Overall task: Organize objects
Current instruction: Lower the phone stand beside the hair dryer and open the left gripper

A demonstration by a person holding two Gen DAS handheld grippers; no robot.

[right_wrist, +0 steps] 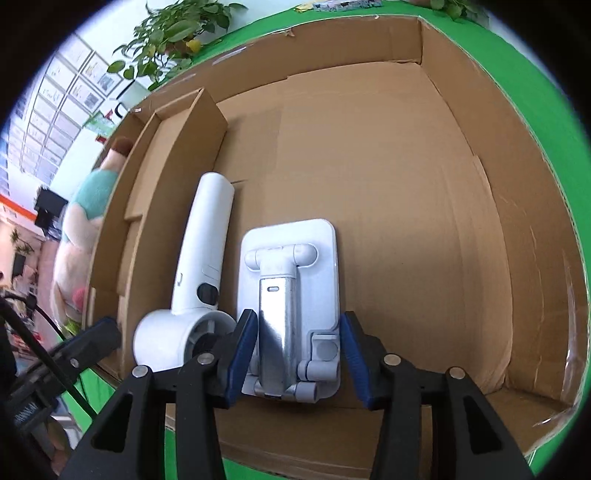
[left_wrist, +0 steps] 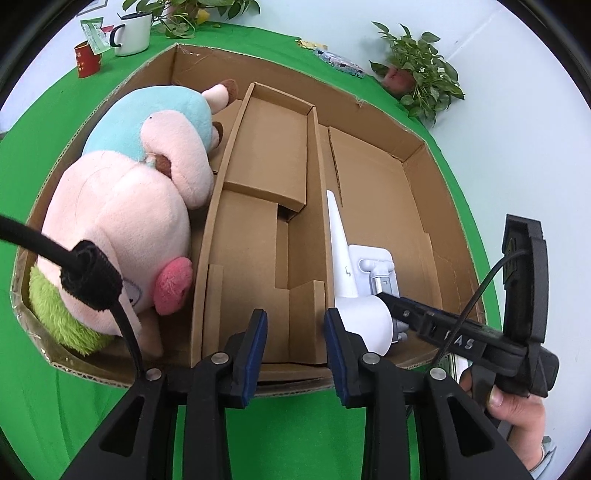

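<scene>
A: Entry, left wrist view. Large open brown cardboard box sits on a green cloth surface. A tall cardboard divider insert splits it into compartments.

B: Contents, left compartment?

A: Pink plush pig toy with a light blue body and a green tuft, lying on its side, filling that compartment and pressed against the divider.

B: Right compartment?

A: White handheld hair dryer lies flat on the floor, handle pointing to the far wall, its round head at the near wall. Just beside it, on its right, lies a white folding phone stand with a shiny metal arm, also flat on the box floor.

B: Left gripper state?

A: Released. Blue-padded fingers are spread, holding nothing, hovering over the near edge of the box at the middle compartment.

B: Right gripper?

A: Also released. Its blue pads stand on either side of the stand's near end, with a visible gap on the right side; on the left I cannot tell whether the pad touches. Not clenched on it.

B: Outside the box?

A: White enamel mug with a dark rim and a red paper cup at the far left; a potted green plant at the far right.
</scene>
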